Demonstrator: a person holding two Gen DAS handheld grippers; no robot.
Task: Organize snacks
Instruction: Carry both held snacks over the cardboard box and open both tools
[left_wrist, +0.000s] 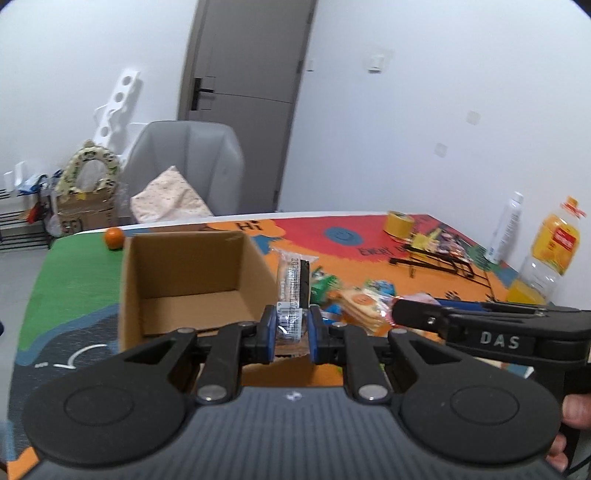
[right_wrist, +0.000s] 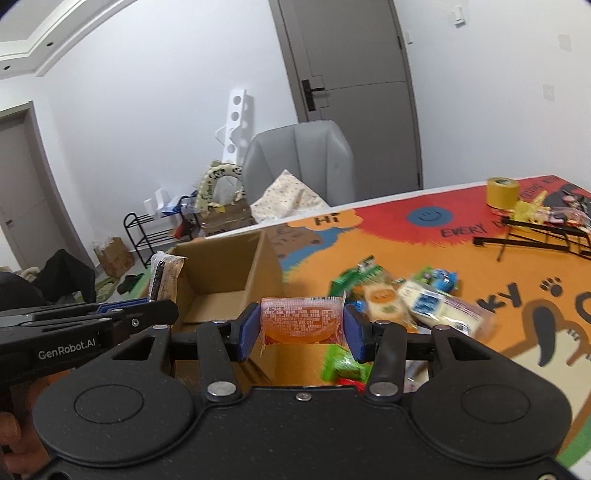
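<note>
A person stands at a tabletop (left_wrist: 461, 291) covered by a bright cartoon-printed mat, holding a set of tongs in each hand. The left tongs (left_wrist: 291, 325) are closed on a clear-wrapped snack bar (left_wrist: 293, 284) with dark print, held upright so its long axis points up and away from the fingers. The right tongs (right_wrist: 301, 328) are closed on an orange jelly-like snack pack (right_wrist: 301, 321), squeezed across its width with its long axis running left to right between the blue pads. An open cardboard box (left_wrist: 192, 280), flaps up and seemingly with nothing in it yet, sits on the near left part of the tabletop. It lies just ahead and to the left of both tongs. The left tongs are the nearer, with the bar hanging close by the box's right wall; in the right wrist view the same bar shows beside the box's near left corner. The right tongs hover near the box's near right corner, so a short move left and forward would probably carry the orange pack over the opening. A loose pile of wrapped snacks (right_wrist: 413, 299) lies to the right of the box, still to be sorted. Farther off stand a small orange fruit (left_wrist: 113, 238), a roll of yellow tape (right_wrist: 502, 192) and a bottle of yellow oil (left_wrist: 550, 247).
</note>
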